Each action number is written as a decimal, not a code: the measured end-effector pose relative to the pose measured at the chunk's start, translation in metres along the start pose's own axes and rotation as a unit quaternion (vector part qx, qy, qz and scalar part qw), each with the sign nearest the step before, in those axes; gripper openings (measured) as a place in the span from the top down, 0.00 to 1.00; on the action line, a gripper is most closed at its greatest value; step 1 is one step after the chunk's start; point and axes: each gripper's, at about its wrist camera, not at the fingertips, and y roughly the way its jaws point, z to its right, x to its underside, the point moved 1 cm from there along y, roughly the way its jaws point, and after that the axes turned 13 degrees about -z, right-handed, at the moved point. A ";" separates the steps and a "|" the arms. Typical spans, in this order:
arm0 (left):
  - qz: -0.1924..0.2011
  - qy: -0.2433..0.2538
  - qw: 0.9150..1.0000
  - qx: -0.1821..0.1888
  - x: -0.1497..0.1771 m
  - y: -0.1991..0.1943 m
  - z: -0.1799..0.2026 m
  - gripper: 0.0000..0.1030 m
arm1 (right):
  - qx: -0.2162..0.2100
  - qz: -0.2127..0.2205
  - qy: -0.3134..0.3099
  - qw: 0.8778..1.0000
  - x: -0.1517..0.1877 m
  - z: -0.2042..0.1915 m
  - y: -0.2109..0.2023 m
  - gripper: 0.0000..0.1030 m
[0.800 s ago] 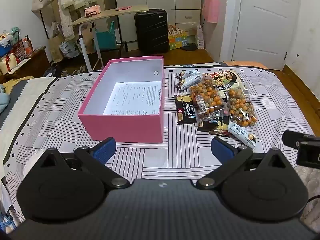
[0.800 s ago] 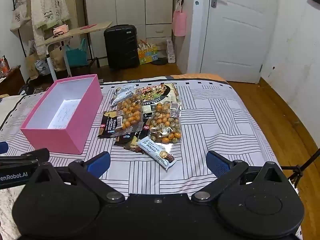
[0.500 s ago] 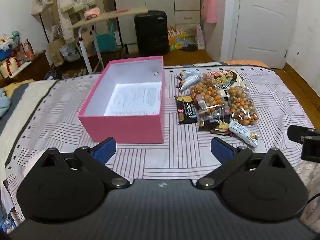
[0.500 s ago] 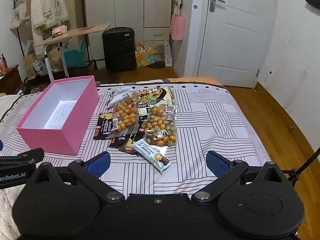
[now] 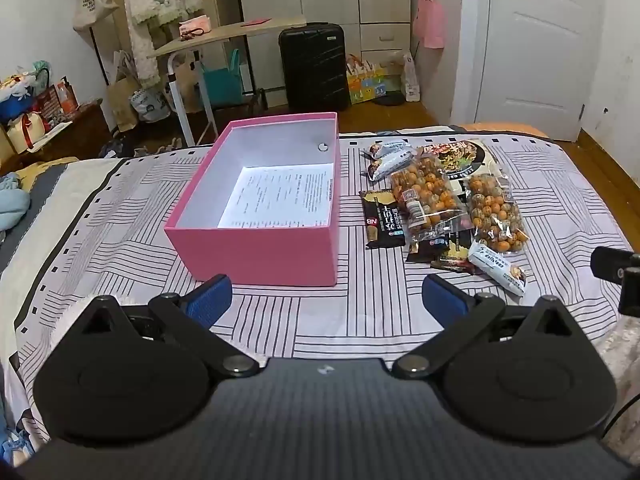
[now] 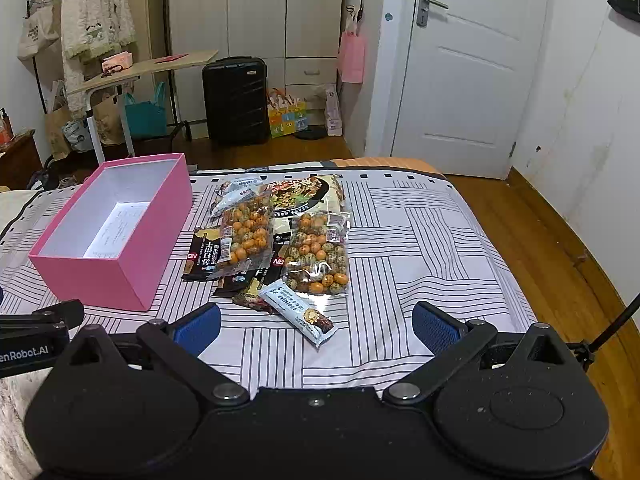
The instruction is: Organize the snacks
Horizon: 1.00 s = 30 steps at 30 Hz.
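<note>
An open pink box (image 5: 256, 254) (image 6: 132, 264) with a printed sheet inside sits on the striped bedspread. To its right lies a heap of snack packets: two clear bags of orange and green nuts (image 5: 426, 200) (image 6: 318, 258), a black NB bar (image 5: 382, 220) (image 6: 202, 254), a light blue bar (image 5: 498, 266) (image 6: 298, 312) at the near edge, and a dark noodle pack (image 6: 304, 194) at the back. My left gripper (image 5: 326, 300) is open and empty, just short of the box. My right gripper (image 6: 316, 328) is open and empty, with the light blue bar between its fingers' line.
The bed's right edge drops to a wooden floor (image 6: 560, 248). Beyond the bed stand a black suitcase (image 5: 314, 66), a tilted side table (image 5: 224, 38), bags and a white door (image 6: 468, 72). My right gripper's side shows at the left wrist view's right edge (image 5: 618, 276).
Both grippers have edged forward toward the bed items and tilted slightly; the box and snacks look nearer. Both stay open. No snack has moved.
</note>
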 end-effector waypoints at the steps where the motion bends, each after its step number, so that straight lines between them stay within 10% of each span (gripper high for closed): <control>1: 0.000 0.000 1.000 -0.001 0.000 0.000 0.000 0.00 | 0.000 0.000 0.000 1.000 0.000 0.001 0.001 0.00; 30: 0.011 0.001 1.000 -0.009 0.003 0.005 -0.005 0.00 | 0.014 0.005 -0.008 1.000 0.008 -0.006 0.002 0.00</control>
